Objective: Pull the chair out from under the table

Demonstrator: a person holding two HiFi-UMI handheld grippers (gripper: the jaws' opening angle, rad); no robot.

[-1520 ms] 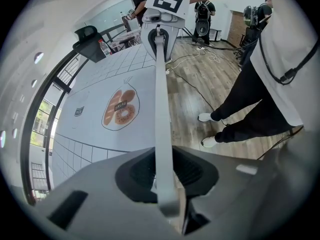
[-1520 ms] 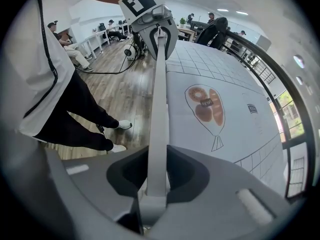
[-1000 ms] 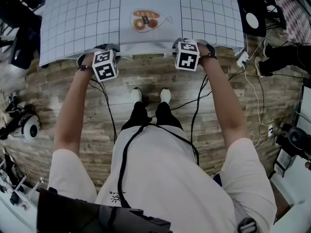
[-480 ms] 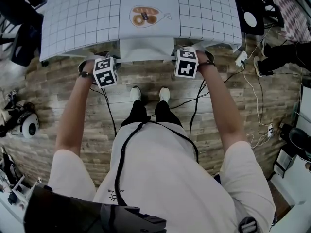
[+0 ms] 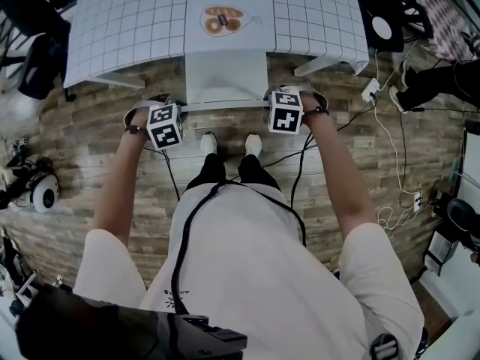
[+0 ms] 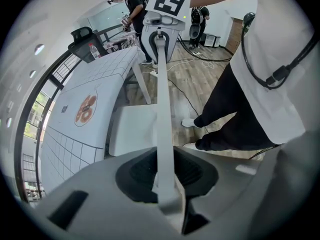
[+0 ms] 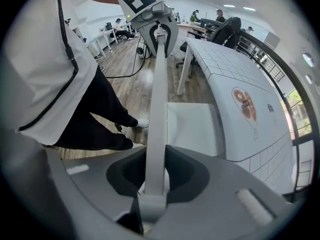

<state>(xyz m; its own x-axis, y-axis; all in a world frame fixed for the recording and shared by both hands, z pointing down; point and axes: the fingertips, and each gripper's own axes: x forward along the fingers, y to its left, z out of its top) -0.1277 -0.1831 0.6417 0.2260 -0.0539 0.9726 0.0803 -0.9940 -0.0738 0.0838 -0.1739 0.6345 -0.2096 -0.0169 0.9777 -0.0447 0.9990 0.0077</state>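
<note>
The wooden floor [image 5: 90, 148] is spread beneath everything. On it the table [image 5: 127, 28], covered with a gridded cloth, is seen from above. The white chair [image 5: 225, 77] stands at the table's near edge, its seat largely drawn clear of the top; how much is left beneath cannot be told. Its back rail [image 5: 225, 106] is turned toward the person's shoes [image 5: 211, 145].

The rail is clasped from above at both ends. The left gripper [image 6: 167, 181] is closed narrowly on one end and the right gripper [image 7: 155, 181] likewise on the other, the pads pressed against the thin bar. The two-ended hold is judged to keep the pull even, so that the chair is drawn straight and not slewed against the table.

Compared with a second ago, when the rail lay almost at the table's edge and only a sliver of seat was shown, a broad strip of seat is now uncovered. Rail and both grippers have been brought together toward the shoes, and the grip has been kept as it was. The pull is judged well advanced, though not certainly finished.
</note>
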